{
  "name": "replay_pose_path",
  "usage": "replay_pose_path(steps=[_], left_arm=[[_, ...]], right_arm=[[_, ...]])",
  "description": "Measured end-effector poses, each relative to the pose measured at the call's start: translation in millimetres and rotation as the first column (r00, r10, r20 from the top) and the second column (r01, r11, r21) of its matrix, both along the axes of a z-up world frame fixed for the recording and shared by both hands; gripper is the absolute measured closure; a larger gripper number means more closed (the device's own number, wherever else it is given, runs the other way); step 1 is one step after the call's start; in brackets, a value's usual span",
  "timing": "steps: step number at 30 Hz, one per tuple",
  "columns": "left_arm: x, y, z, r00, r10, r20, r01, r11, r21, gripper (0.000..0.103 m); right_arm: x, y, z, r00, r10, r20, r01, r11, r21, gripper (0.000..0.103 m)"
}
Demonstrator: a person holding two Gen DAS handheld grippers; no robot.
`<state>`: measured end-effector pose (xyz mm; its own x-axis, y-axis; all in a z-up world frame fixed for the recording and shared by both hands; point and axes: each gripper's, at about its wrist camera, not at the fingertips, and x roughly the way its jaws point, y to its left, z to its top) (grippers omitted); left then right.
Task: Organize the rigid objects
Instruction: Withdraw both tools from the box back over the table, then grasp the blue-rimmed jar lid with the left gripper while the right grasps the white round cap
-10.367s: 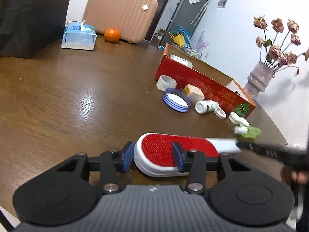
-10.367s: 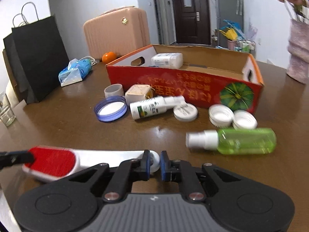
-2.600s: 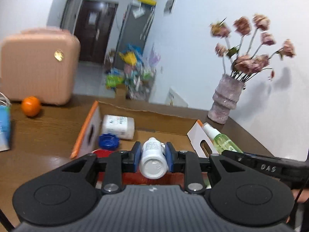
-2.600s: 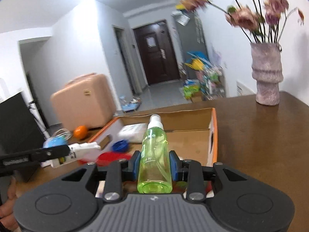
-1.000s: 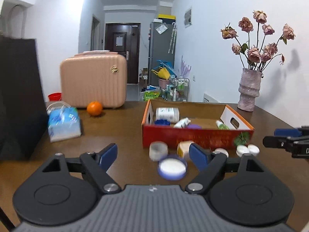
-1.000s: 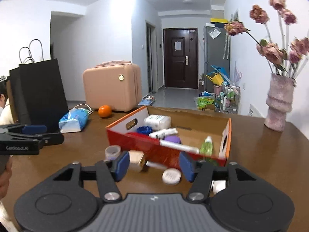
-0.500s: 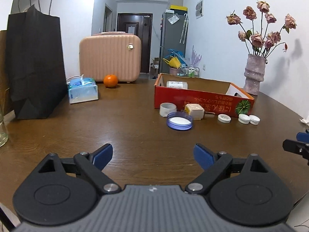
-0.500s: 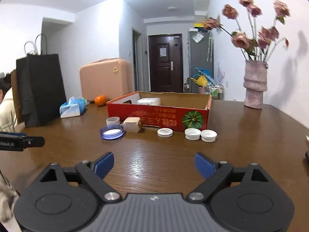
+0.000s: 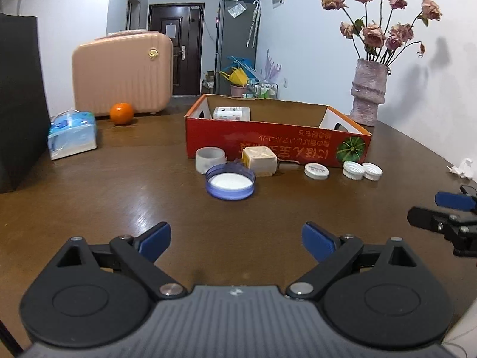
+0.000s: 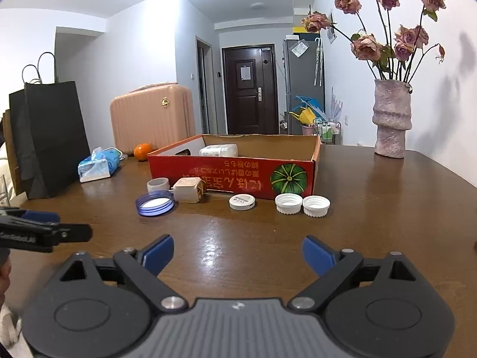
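Brown wood tabletop [image 10: 372, 208] fills a white-walled room. A red box [image 10: 235, 176] sits mid-table with small lids [image 10: 301, 204] just in front. Left hand-held gripper [image 9: 235, 237] and right hand-held gripper [image 10: 238, 252] hang apart, holding nothing.

Wooden table [image 9: 89, 197] bears non-task items. At ten o'clock: black paper bag [image 10: 50, 137], tissue pack [image 9: 72, 134] just beside it. At eleven o'clock: orange [image 9: 121, 113] touching or just before pink suitcase [image 9: 122, 71]. At one o'clock: pink vase [image 10: 391, 119] with dried roses [image 10: 384, 38]. At three o'clock in the left view: crumpled tissue [image 9: 462, 170]. Beyond: dark door [image 10: 249, 89], grey refrigerator [image 9: 237, 44].
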<state>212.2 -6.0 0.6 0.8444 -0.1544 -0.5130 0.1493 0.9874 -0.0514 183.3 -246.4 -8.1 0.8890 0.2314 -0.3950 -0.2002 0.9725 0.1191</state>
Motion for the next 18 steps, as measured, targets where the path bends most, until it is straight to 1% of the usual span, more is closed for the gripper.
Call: replay_pose_path(steps=[1, 4, 7, 11, 13, 15, 18], left_arm=[[10, -2, 0, 1.0, 0.001, -0.009, -0.001, 1.0, -0.005, 0.006], [41, -5, -3, 1.0, -0.001, -0.025, 0.001, 1.0, -0.007, 0.006], [75, -9, -10, 0.997, 0.016, -0.071, -0.014, 0.999, 0.033, 0.006], [109, -10, -18, 0.995, 0.004, -0.104, -0.001, 1.0, 0.024, 0.006], [124, -8, -21, 0.991, 0.007, -0.135, -0.007, 1.0, -0.003, 0.007], [135, -6, -24, 0.988, 0.004, -0.156, -0.008, 1.0, -0.024, 0.01], [144, -6, -27, 0.986, -0.01, -0.166, 0.007, 1.0, -0.018, 0.016]], right_arm=[[8, -1, 0, 1.0, -0.004, -0.011, 0.004, 1.0, -0.001, 0.01], [31, -4, -1, 0.999, -0.019, -0.042, 0.018, 1.0, -0.011, 0.015], [63, -6, 1, 0.996, 0.015, -0.089, -0.015, 1.0, 0.001, 0.018], [104, 1, 3, 0.991, 0.055, -0.119, -0.056, 0.998, -0.013, 0.024], [126, 7, 1, 0.987, 0.069, -0.143, -0.072, 0.997, -0.011, 0.028], [145, 14, -4, 0.983, 0.08, -0.168, -0.084, 0.996, -0.014, 0.032], [174, 23, -12, 0.972, 0.101, -0.214, -0.106, 0.994, -0.012, 0.039]])
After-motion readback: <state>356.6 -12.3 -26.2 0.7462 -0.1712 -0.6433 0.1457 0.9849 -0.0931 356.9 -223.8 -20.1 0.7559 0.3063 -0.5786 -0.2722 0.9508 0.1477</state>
